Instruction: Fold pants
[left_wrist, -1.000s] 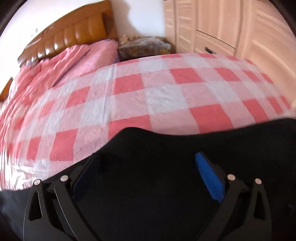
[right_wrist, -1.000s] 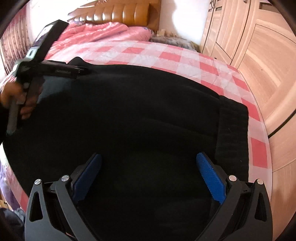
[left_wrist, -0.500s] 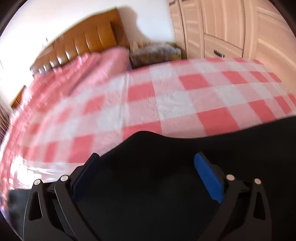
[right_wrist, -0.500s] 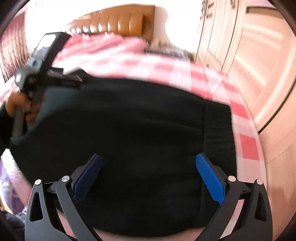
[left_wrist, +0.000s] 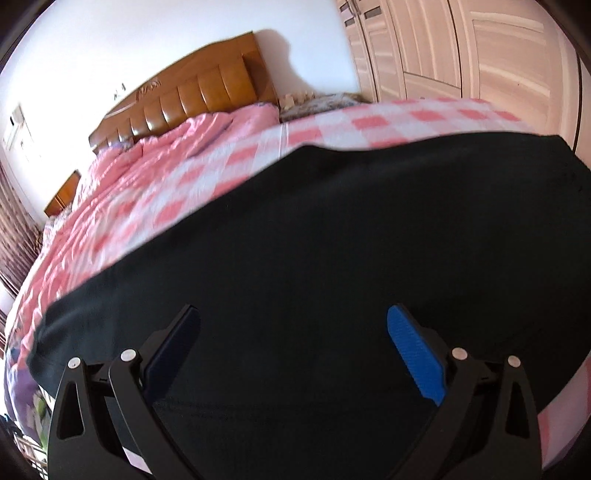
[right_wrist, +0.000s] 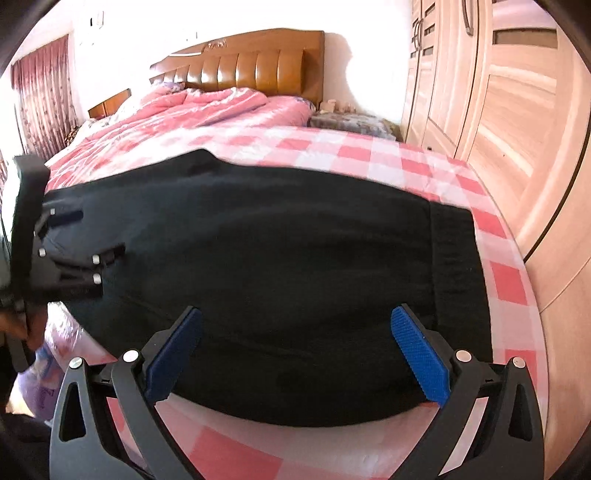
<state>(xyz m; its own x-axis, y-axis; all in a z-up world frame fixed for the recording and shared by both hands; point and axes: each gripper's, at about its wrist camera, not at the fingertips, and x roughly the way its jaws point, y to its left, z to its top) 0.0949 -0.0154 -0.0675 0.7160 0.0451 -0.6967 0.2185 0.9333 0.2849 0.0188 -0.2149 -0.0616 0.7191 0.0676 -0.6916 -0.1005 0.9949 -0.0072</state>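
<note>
Black pants (right_wrist: 280, 266) lie flat across the pink checked bed, with the ribbed waistband (right_wrist: 456, 266) at the right end. In the left wrist view the same pants (left_wrist: 351, 258) fill the lower half. My right gripper (right_wrist: 295, 332) hovers open over the near edge of the pants, nothing between its blue pads. My left gripper (left_wrist: 291, 332) is open above the pants; it also shows as the left gripper (right_wrist: 85, 236) at the left end in the right wrist view, held by a hand.
The bed (right_wrist: 369, 155) has a pink quilt (right_wrist: 192, 107) bunched at its head below a brown headboard (right_wrist: 251, 62). Light wooden wardrobe doors (right_wrist: 498, 92) stand close along the right side. A patterned cushion (right_wrist: 351, 122) lies by the wall.
Both grippers have pulled back and risen, so more of the pants shows in each view. The left gripper has drawn away from the far edge toward the left end.
</note>
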